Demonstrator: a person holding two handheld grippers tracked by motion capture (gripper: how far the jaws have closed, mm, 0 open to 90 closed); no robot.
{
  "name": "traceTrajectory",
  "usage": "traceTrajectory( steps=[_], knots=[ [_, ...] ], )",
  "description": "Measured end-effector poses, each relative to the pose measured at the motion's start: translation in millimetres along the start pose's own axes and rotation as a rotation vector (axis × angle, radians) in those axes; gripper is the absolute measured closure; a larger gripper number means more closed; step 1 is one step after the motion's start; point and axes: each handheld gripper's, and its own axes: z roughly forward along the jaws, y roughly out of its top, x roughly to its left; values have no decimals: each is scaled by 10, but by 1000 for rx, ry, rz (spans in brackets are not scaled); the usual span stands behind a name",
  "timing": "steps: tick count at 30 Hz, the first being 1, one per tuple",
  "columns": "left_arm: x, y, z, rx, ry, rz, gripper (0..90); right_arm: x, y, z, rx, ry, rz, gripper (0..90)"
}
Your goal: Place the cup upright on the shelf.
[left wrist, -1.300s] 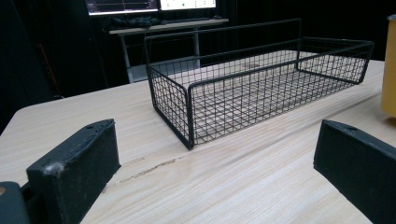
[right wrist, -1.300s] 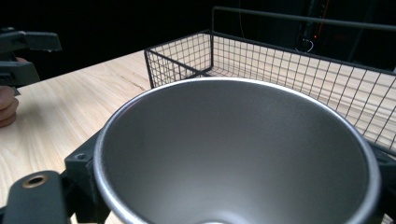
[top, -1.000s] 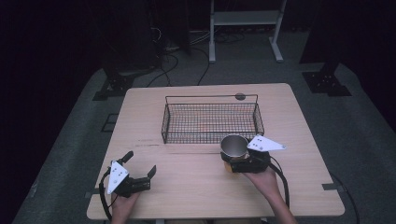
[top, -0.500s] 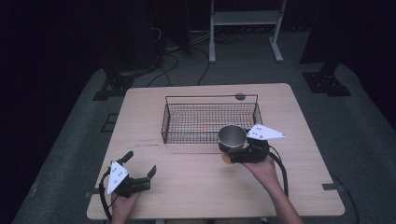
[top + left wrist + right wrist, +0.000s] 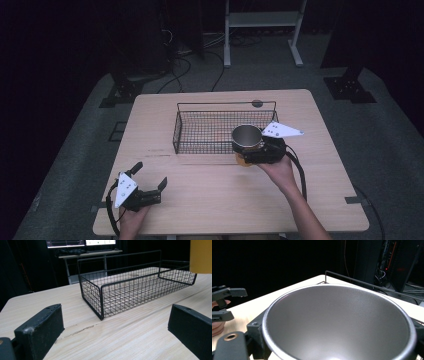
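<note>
1. High view shows your right claw [image 5: 250, 152] clamped on a steel cup [image 5: 247, 137], carried upright with its mouth up at the near right corner of the wire basket [image 5: 223, 127]. The cup sits over the basket's near rim, so I judge you are bringing it across to set it inside.

2. Held by its lower body, the cup has its open top free and level. That grip suits lowering it straight down past the wire wall without tipping.

3. In the right gripper view the cup's bowl [image 5: 339, 322] lies between the two black jaws, empty and dull grey inside. A thin rail of the basket [image 5: 362, 283] runs just behind it.

4. A yellow-orange band shows below the steel rim in the high view, and the left gripper view catches the same colour as a block [image 5: 200, 255] at its top right, above the basket's far end. I judge it to be the cup's outer wall, well clear of the desk [image 5: 220, 195].

5. Your left claw [image 5: 149, 180] rests on the desk near its front left corner, jaws wide apart and holding nothing. It is parked well away from the basket, leaving the right hand [image 5: 277, 172] room to work.

6. The basket [image 5: 135, 290] is empty, so any spot on its floor is free.
</note>
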Motion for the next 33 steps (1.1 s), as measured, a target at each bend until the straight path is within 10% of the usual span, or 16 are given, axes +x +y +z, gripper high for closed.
traceTrajectory(
  steps=[33],
  knots=[
    [9,1,-3,1,0,-6,0,-572,442,539,61,-14,52,111]
  ],
)
